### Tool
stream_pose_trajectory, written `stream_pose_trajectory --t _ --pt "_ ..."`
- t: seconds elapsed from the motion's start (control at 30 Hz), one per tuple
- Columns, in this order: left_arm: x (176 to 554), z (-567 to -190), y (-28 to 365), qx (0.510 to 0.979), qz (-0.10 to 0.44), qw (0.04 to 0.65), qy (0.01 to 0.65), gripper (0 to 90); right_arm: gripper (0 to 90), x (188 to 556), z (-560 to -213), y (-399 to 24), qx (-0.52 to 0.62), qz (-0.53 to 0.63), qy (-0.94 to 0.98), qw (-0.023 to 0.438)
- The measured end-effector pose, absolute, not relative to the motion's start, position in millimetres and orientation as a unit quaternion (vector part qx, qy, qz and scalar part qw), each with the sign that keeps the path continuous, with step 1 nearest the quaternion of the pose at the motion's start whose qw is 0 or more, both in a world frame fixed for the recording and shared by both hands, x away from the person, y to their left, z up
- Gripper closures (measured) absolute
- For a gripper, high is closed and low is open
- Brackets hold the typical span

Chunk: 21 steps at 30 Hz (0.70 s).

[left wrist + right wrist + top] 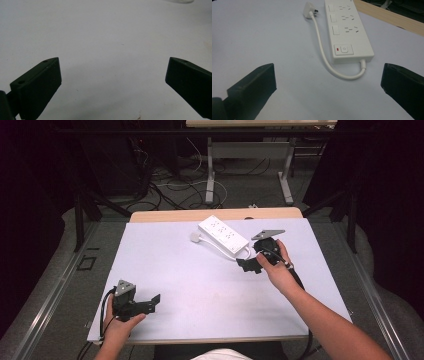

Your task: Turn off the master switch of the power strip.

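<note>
Left tongs (156, 298) apart, right tongs (244, 264) apart near white power strip (223, 234)

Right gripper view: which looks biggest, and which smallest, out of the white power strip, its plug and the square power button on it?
1. The power strip looks far the largest.
2 and 3. The plug and the power button look about alike. The plug lies farther from the camera, which shrinks it, so I won't rank them.
</note>
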<state>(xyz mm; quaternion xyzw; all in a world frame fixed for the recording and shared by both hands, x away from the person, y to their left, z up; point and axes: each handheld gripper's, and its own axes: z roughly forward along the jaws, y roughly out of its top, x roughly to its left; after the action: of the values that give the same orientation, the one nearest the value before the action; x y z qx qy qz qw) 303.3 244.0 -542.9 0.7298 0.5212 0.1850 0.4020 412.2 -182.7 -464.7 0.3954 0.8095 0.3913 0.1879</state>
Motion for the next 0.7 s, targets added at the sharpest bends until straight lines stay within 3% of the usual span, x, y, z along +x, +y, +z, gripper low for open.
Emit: stream_pose_trajectory --t 0.7 --pt "302.9 -542.4 244.2 0.732 0.186 0.4 0.519 0.4 0.0 375.6 -495.2 -205.7 0.387 0.395 0.81 0.196"
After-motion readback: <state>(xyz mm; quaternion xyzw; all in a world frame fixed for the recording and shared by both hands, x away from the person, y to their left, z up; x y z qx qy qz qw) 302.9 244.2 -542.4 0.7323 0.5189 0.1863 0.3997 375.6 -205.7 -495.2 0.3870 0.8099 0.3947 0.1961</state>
